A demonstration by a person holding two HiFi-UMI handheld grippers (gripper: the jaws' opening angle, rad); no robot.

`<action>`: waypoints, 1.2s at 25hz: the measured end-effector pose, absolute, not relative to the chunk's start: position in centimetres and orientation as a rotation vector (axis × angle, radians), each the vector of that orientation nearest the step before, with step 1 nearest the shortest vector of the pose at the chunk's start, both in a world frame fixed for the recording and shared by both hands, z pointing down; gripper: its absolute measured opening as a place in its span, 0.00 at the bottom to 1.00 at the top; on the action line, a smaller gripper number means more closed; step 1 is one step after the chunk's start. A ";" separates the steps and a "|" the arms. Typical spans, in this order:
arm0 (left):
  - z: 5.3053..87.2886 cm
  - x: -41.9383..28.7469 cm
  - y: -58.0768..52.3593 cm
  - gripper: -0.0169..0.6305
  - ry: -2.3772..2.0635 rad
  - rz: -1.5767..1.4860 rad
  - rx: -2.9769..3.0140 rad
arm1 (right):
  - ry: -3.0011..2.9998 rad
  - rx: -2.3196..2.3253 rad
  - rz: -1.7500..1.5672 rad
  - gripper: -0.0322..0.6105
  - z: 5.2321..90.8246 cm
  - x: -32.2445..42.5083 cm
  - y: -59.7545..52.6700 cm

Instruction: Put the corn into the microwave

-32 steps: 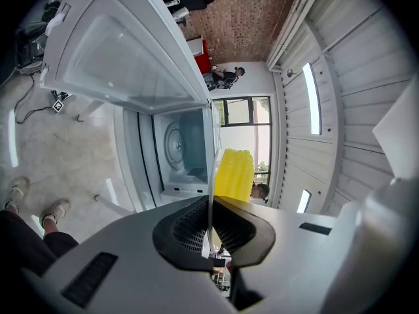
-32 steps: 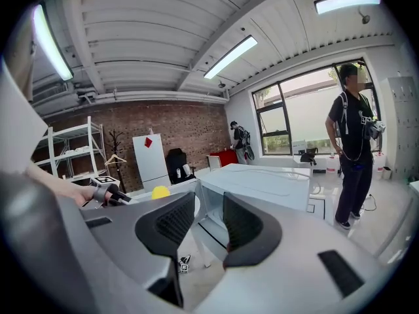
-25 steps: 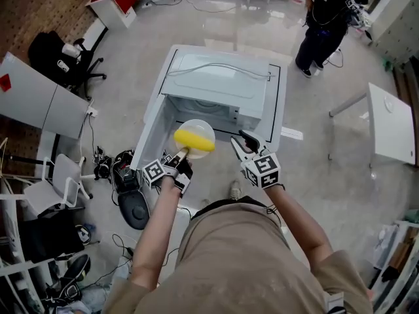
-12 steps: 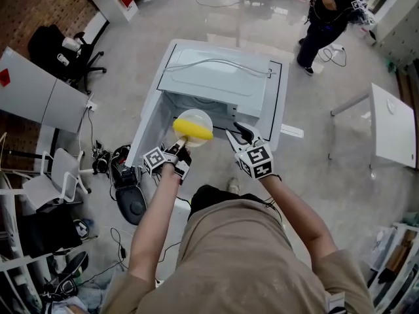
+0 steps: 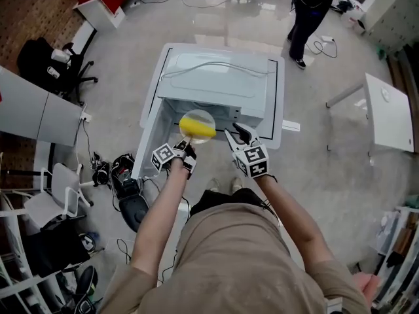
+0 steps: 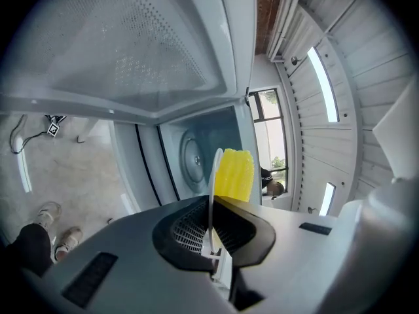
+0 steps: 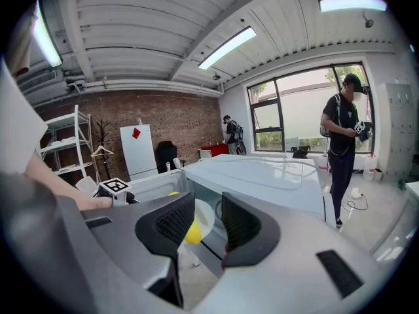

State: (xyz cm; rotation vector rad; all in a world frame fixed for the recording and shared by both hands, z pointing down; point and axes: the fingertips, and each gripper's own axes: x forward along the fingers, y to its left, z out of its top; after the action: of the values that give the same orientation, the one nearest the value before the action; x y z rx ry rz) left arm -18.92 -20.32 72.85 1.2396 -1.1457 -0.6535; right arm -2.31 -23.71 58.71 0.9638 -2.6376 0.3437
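A yellow corn cob (image 5: 199, 130) lies on a white plate (image 5: 196, 118), and my left gripper (image 5: 186, 143) is shut on the plate's near rim. Plate and corn hang at the mouth of the open white microwave (image 5: 216, 77). In the left gripper view the plate (image 6: 215, 172) stands edge-on between the jaws, with the corn (image 6: 234, 174) beside it and the microwave's round turntable (image 6: 194, 161) behind. My right gripper (image 5: 237, 135) is open and holds nothing, just right of the plate. Its view looks past its jaws (image 7: 208, 211) at the plate (image 7: 203, 218) and corn (image 7: 190, 234).
A person in dark clothes (image 5: 308, 12) stands beyond the microwave at the back right. A white table (image 5: 386, 110) is at the right. A black office chair (image 5: 46, 57), a white panel (image 5: 33, 110) and cables with gear on the floor (image 5: 124, 182) are at the left.
Both grippers have moved forward and down toward the microwave. The plate with the corn now sits at the cavity's mouth. The person at the back has shifted.
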 end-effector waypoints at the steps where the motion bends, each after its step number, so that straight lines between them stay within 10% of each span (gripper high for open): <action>1: 73.4 -19.1 -20.6 0.05 -1.144 -0.649 1.240 | -2.632 0.977 0.345 0.24 59.0 -2.7 -23.9; 30: 79.6 -21.6 -30.4 0.05 -1.125 -0.663 1.240 | -2.467 1.160 0.361 0.24 66.4 -6.8 -26.2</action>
State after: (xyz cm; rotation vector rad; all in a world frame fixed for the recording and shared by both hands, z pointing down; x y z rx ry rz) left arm -21.57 -30.41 79.59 1.2395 -1.1246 -0.6632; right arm -6.83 -26.17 66.40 1.1601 -2.4673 0.3612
